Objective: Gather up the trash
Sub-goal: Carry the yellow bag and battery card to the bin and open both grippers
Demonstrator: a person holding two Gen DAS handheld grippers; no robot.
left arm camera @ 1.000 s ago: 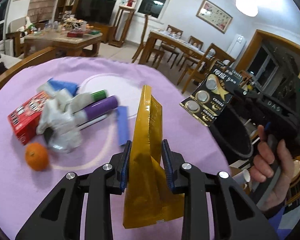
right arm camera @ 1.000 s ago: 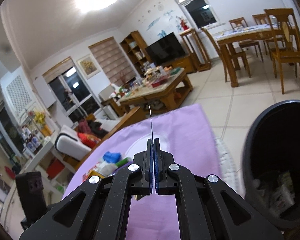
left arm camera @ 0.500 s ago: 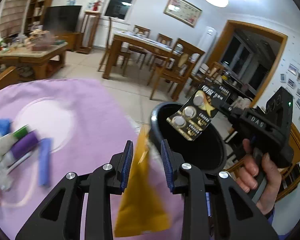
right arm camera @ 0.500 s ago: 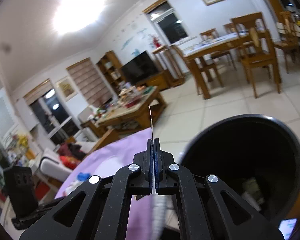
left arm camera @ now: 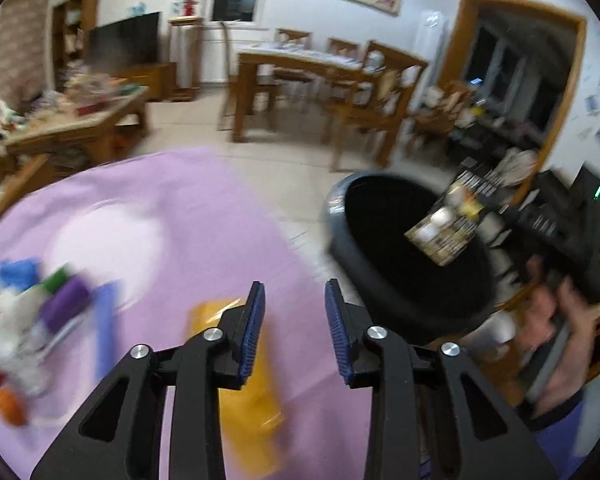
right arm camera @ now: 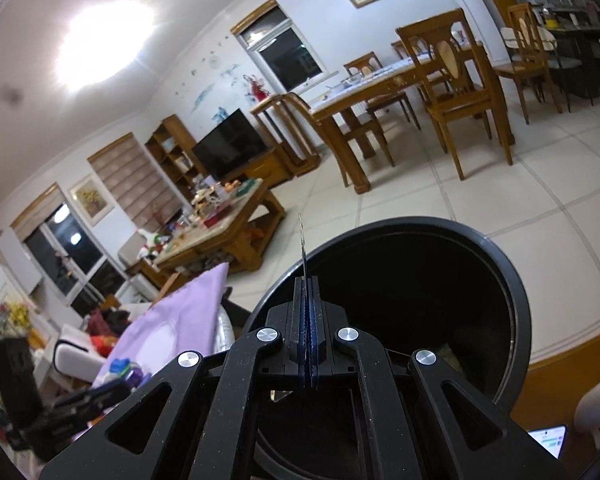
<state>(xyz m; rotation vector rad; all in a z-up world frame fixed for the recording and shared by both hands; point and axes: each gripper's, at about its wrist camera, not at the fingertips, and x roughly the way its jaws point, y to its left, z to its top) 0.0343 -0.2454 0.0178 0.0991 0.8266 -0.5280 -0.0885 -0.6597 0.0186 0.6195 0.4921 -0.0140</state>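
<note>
My left gripper (left arm camera: 294,308) is open and empty above the purple tablecloth (left arm camera: 188,216). The yellow packet (left arm camera: 252,400) lies blurred below and left of its fingers, free of the pads. My right gripper (right arm camera: 307,300) is shut on the coin battery card (left arm camera: 446,226), seen edge-on in the right wrist view (right arm camera: 302,240), and holds it over the mouth of the black trash bin (left arm camera: 404,256). The bin's rim fills the right wrist view (right arm camera: 500,276).
A blurred pile with a purple marker (left arm camera: 66,304), white crumpled wrap (left arm camera: 16,320), a blue strip (left arm camera: 104,320) and an orange (left arm camera: 8,406) lies at the table's left. Dining table and chairs (left arm camera: 320,80) stand behind on the tiled floor. A white cup (left arm camera: 500,326) stands beside the bin.
My left gripper has opened and the yellow packet has dropped out of it onto the cloth. My right gripper has carried the battery card further over the bin.
</note>
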